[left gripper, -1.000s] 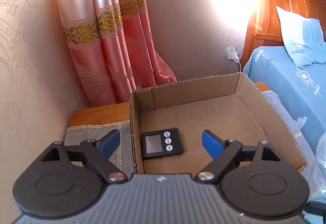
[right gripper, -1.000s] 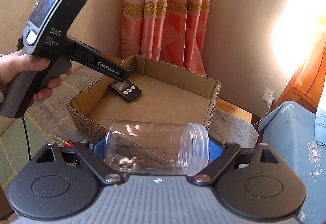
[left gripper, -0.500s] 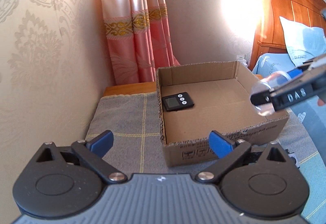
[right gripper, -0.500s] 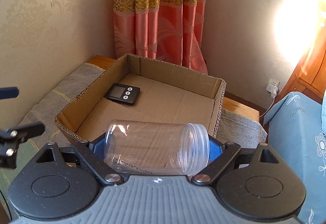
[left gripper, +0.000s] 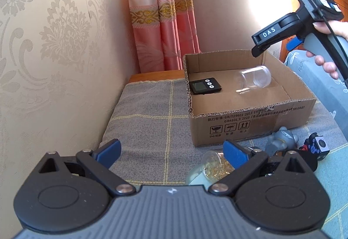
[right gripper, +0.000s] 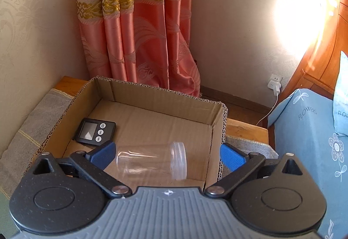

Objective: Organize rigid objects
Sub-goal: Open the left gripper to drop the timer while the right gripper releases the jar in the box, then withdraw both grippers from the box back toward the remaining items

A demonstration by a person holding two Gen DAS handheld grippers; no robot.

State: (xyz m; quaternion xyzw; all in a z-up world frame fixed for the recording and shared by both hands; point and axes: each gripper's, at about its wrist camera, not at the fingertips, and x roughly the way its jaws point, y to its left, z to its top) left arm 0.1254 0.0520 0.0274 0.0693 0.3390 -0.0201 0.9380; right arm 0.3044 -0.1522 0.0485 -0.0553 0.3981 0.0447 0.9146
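Note:
An open cardboard box (left gripper: 250, 121) (right gripper: 165, 95) stands on a grey checked cloth (left gripper: 148, 119). Inside it, a black digital timer (left gripper: 205, 85) (right gripper: 95, 131) lies flat in the left corner. A clear plastic jar (left gripper: 255, 77) (right gripper: 152, 160) lies on its side on the box floor. My right gripper (right gripper: 167, 149) hovers over the box above the jar, its jaws opening wide and its pads off the jar. My left gripper (left gripper: 171, 147) is open over the cloth, in front of the box, with nothing between its fingers.
In front of the box lie a small clear cup of gold bits (left gripper: 214, 168), a grey bear figure (left gripper: 282, 139) and a black-and-red toy (left gripper: 315, 147). A hand (left gripper: 332, 28) holds the right tool. A wall and pink curtain (right gripper: 141, 43) close the left and back. A blue bed (right gripper: 308, 141) lies right.
The right jaws have spread and let go of the jar, which now lies in the box. The left gripper has drawn back from the box, bringing the objects in front of it into view.

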